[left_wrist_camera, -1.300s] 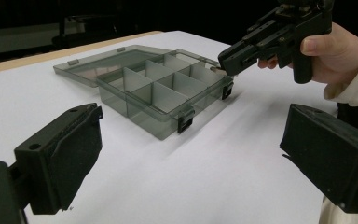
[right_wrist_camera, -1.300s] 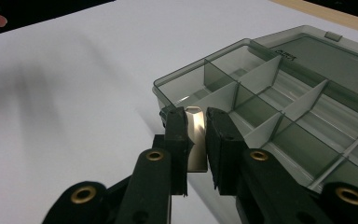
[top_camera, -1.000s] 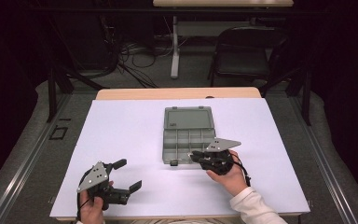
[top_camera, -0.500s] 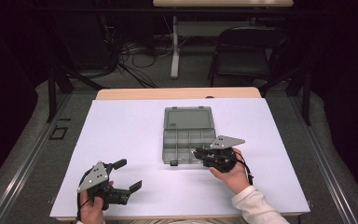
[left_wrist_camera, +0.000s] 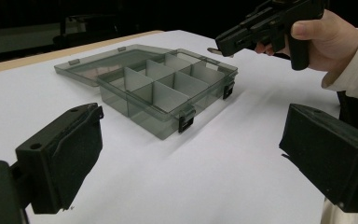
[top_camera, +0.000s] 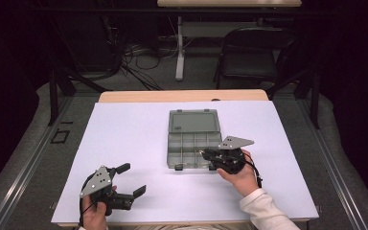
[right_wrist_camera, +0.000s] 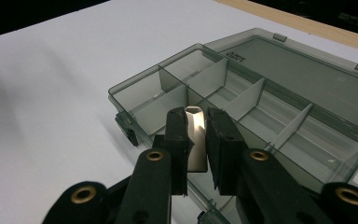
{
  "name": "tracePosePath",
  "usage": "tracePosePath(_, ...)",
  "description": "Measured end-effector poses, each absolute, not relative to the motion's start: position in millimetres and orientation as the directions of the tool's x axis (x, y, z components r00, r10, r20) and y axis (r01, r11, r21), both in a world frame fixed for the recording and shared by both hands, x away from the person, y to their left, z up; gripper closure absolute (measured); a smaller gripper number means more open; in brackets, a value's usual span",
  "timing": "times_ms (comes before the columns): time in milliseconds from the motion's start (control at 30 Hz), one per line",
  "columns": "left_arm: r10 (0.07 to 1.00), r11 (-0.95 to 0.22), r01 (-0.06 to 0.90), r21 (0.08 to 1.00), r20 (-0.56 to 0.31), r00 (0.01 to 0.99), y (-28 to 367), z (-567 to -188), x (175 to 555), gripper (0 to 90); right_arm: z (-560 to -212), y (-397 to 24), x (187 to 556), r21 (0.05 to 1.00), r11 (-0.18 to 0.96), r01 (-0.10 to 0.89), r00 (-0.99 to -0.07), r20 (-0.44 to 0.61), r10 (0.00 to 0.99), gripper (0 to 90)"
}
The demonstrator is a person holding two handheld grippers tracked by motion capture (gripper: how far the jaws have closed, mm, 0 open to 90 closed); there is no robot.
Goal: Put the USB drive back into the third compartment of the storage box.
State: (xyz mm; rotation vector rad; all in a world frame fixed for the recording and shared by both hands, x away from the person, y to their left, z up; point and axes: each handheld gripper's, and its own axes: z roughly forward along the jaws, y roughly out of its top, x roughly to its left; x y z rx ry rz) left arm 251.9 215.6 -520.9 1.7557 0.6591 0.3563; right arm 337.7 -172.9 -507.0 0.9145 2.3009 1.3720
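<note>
A smoky grey compartment box (top_camera: 194,143) lies open on the white table, its lid (top_camera: 194,121) folded flat behind it. My right gripper (top_camera: 205,154) hovers at the box's near right corner, shut on a small flat silver metal piece (right_wrist_camera: 196,140). In the right gripper view that piece stands upright between the pads (right_wrist_camera: 177,135), above the near compartments (right_wrist_camera: 261,107). The left gripper view shows the right gripper (left_wrist_camera: 221,46) over the box's far corner (left_wrist_camera: 163,88). My left gripper (top_camera: 132,179) rests near the table's front left, open with nothing between its fingers (left_wrist_camera: 191,154).
The white sheet (top_camera: 124,129) covers the table, with a wooden edge (top_camera: 182,96) at the back. A black chair (top_camera: 254,57) and cables stand on the floor beyond. The box's compartments look unfilled.
The right gripper has edged slightly away from the person toward the box, still holding the metal piece. The left gripper has stayed in place.
</note>
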Motion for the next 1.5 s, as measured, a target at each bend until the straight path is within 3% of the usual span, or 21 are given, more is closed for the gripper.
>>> tracePosePath(1500,0.602,-0.172,0.254,0.952,-0.102,0.792,215,-522,253,5.6,-474,-163,384,0.835,0.413,0.364,-0.732,-0.017,0.681,79.5)
